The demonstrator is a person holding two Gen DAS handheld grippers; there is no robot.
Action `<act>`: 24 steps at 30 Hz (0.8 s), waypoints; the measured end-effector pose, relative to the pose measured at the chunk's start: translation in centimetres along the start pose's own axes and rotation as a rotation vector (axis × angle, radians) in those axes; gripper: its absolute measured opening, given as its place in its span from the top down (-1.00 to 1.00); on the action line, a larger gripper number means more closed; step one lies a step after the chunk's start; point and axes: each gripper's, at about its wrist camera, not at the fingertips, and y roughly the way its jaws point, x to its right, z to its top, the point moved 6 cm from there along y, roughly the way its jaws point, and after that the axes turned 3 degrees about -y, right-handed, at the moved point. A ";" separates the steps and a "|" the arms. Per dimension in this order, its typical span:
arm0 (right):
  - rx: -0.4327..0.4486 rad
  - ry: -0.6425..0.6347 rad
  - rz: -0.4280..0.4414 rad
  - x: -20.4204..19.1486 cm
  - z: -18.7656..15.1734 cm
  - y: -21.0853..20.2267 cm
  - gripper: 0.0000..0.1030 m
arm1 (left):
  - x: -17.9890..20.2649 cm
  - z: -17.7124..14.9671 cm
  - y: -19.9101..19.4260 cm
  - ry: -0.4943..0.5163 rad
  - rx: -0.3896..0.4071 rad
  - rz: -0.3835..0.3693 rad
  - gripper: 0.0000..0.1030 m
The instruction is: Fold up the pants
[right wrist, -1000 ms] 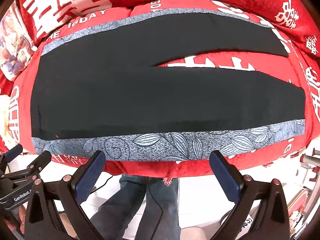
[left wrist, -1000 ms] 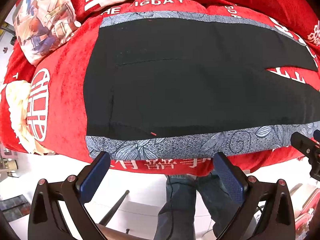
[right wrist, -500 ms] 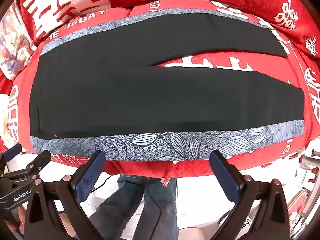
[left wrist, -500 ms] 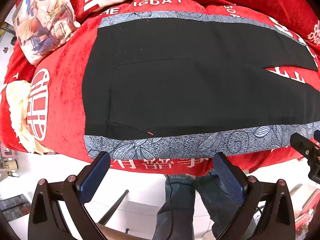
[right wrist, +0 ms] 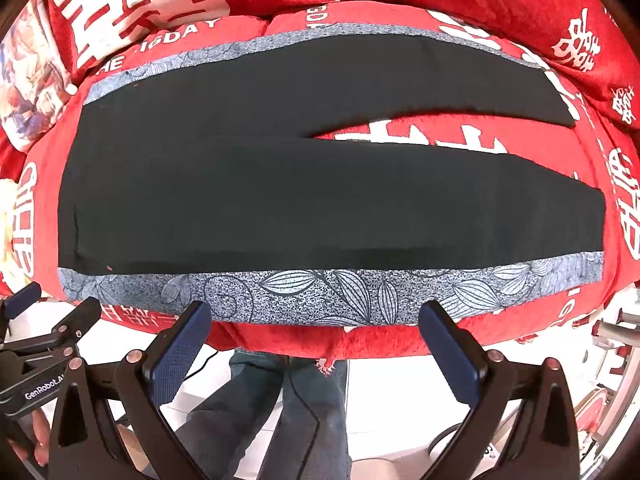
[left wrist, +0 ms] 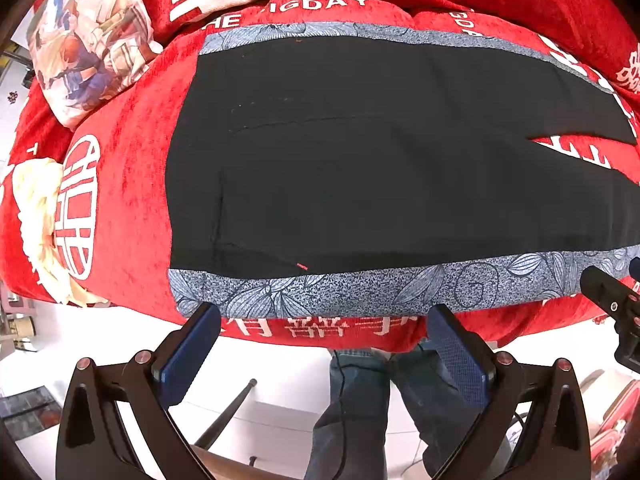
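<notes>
Black pants with grey leaf-print side stripes lie flat on a red blanket, waistband at the left, two legs spreading to the right. My left gripper is open and empty, hovering just above the near grey stripe close to the waistband corner. My right gripper is open and empty over the near stripe at mid-leg. Each gripper shows at the edge of the other's view.
The red blanket with white characters covers the bed. A printed pillow lies at the far left. A person's jeans-clad legs stand at the bed's near edge over white floor.
Both grippers have moved slightly forward towards the pants' near edge. Jaws stay open. The pants have not moved.
</notes>
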 end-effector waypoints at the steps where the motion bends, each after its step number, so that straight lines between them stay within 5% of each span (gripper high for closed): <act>1: -0.001 -0.001 0.001 0.0 0.0 0.0 -1.00 | 0.0 0.0 0.0 0.001 0.000 0.001 -1.00; 24: -0.005 -0.010 -0.001 -0.4 0.1 0.3 -1.00 | -0.5 -0.2 0.3 -0.007 -0.002 -0.004 -1.00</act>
